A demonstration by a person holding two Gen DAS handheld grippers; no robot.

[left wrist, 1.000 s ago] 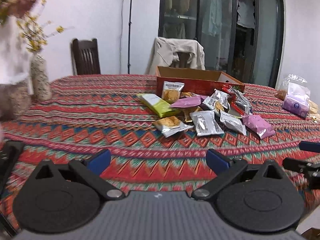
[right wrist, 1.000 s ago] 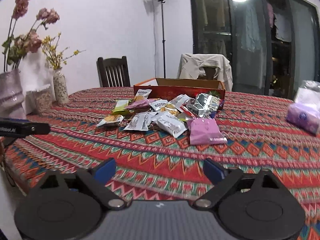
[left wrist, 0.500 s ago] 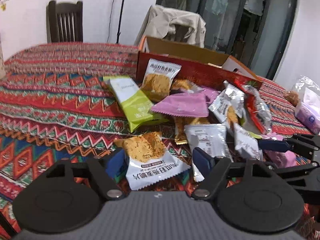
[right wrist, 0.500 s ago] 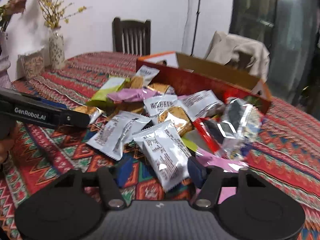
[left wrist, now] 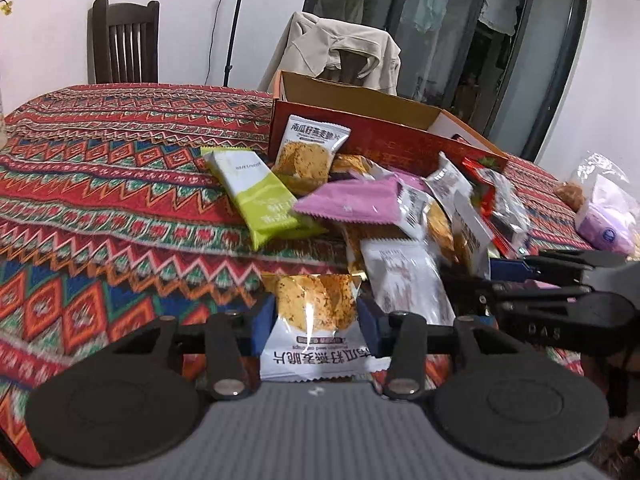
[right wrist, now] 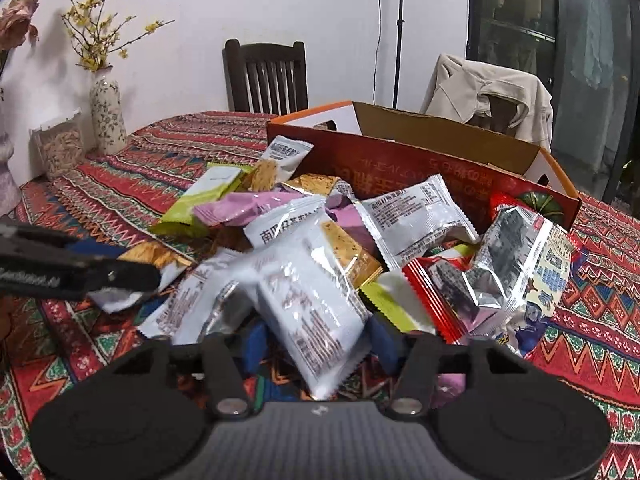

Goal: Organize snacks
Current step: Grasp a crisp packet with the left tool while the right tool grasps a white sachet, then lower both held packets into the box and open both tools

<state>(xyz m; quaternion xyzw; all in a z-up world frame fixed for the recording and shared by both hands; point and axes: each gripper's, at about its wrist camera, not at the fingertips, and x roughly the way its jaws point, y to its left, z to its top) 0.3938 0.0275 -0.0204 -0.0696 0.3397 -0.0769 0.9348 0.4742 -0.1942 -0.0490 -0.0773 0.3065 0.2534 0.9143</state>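
A pile of snack packets lies on the patterned tablecloth in front of an open red cardboard box (left wrist: 400,148). My left gripper (left wrist: 316,320) has its blue pads on both sides of a white cracker packet (left wrist: 316,320) and is shut on it. My right gripper (right wrist: 320,340) is shut on a white foil packet (right wrist: 316,312) and holds it tilted. A green packet (left wrist: 260,196) and a pink packet (left wrist: 352,202) lie nearer the box. The right gripper also shows in the left wrist view (left wrist: 560,292), and the left gripper shows in the right wrist view (right wrist: 72,268).
The box (right wrist: 440,160) stands at the back of the pile. A vase (right wrist: 106,114) and a jar (right wrist: 60,148) stand at the table's left. A bagged purple pack (left wrist: 608,220) lies at the right. Two chairs stand behind the table.
Both grippers have moved forward into the pile and closed. The left one has taken hold of the cracker packet, the right one the white foil packet, which now sits tilted.
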